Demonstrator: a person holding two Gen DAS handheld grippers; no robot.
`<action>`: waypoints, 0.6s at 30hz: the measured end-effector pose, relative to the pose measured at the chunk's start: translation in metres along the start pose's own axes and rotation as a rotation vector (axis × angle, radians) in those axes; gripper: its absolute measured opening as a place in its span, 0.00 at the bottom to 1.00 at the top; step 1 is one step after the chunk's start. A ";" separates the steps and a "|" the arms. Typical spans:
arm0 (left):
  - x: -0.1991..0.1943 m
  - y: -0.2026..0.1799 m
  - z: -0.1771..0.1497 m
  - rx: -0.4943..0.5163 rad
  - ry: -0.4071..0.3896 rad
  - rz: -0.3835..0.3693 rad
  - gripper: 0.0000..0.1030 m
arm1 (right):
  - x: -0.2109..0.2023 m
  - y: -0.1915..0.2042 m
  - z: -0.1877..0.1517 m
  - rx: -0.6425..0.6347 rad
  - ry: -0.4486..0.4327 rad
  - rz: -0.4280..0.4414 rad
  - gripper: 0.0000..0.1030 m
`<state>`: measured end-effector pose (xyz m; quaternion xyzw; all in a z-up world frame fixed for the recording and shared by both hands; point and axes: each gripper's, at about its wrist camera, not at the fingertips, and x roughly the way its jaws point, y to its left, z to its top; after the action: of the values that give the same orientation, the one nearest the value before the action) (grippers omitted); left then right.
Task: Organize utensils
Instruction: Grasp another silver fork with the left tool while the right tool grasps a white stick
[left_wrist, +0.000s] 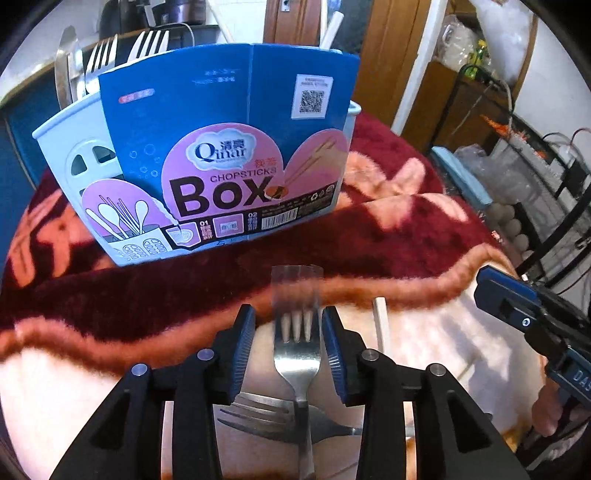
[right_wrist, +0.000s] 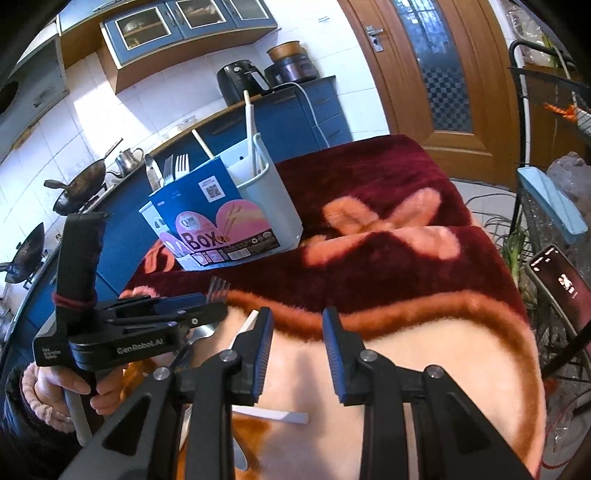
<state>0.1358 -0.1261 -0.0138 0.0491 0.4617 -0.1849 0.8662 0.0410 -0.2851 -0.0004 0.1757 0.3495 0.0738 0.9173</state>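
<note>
Looking down the left wrist view first: our left gripper (left_wrist: 290, 343) has a fork (left_wrist: 297, 363) between its blue pads (left_wrist: 245, 347), tines pointing far toward the holder. The pads sit just beside the fork head on each side; we cannot tell whether they actually clamp it (tine tips are motion-blurred). A second fork (left_wrist: 266, 413) lies crosswise on the blanket (left_wrist: 369, 236) under the first, near edge of frame. The light-blue utensil holder (left_wrist: 55, 147) stands far centre-left, wrapped in a blue "Chopsticks Box" card sleeve (left_wrist: 229, 110), with forks (left_wrist: 99, 55) upright in its left compartment.

Right wrist view: our right gripper (right_wrist: 297, 350) hangs over the blanket, fingers apart, nothing between them. A white chopstick (right_wrist: 273, 414) lies on the blanket near it. Left gripper shows at left, fork tines poking out past it. Holder sits far left, white chopsticks (right_wrist: 250, 122) in its right compartment.
</note>
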 end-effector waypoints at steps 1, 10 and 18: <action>0.000 -0.003 0.000 0.008 -0.004 0.017 0.37 | 0.002 -0.001 0.000 -0.002 0.005 0.005 0.30; -0.002 0.003 -0.001 -0.045 -0.064 0.005 0.24 | 0.010 -0.005 -0.001 -0.002 0.041 0.007 0.30; -0.047 0.027 -0.012 -0.111 -0.243 0.006 0.24 | 0.002 0.004 -0.005 0.012 0.009 -0.021 0.30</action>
<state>0.1123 -0.0849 0.0154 -0.0207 0.3627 -0.1611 0.9176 0.0395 -0.2792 -0.0035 0.1772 0.3559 0.0626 0.9154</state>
